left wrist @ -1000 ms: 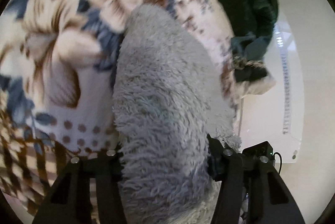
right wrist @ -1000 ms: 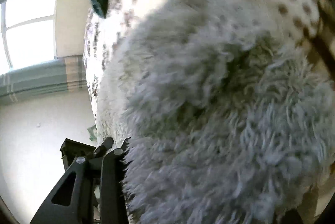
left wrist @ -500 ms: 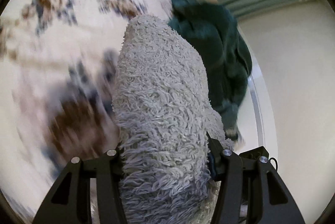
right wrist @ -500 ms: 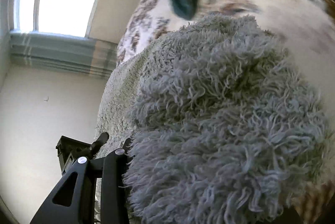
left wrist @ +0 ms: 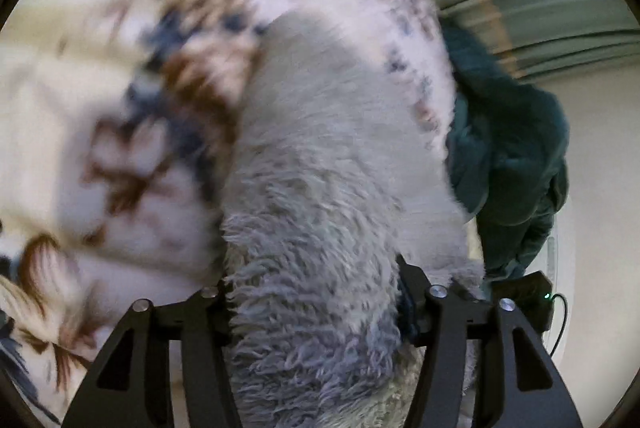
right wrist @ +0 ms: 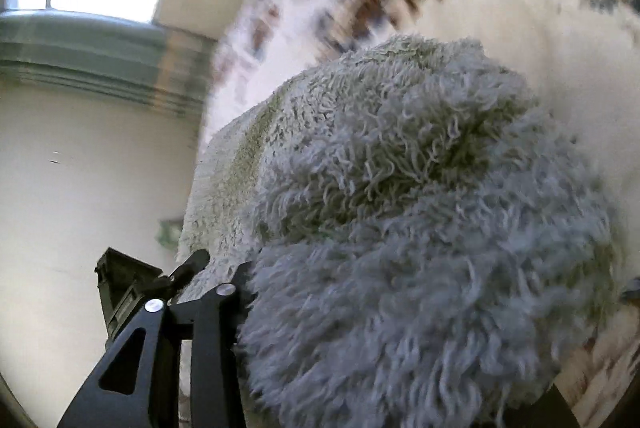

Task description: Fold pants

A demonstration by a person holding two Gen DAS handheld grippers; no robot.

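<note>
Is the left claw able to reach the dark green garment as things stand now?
Probably not at once: the left claw is shut on the fluffy grey pants, so it has no free grip. The dark green garment lies uncovered at its right.

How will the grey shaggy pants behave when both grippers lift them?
The grey shaggy pants probably flop: they bulge and drape around the left gripper. The thick pile looks bulky, probably not slippery. In the right gripper they bunch up.

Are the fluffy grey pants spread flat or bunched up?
Bunched up: the fluffy grey pants bulge thickly between the left gripper's fingers; no flat spread shows.
</note>
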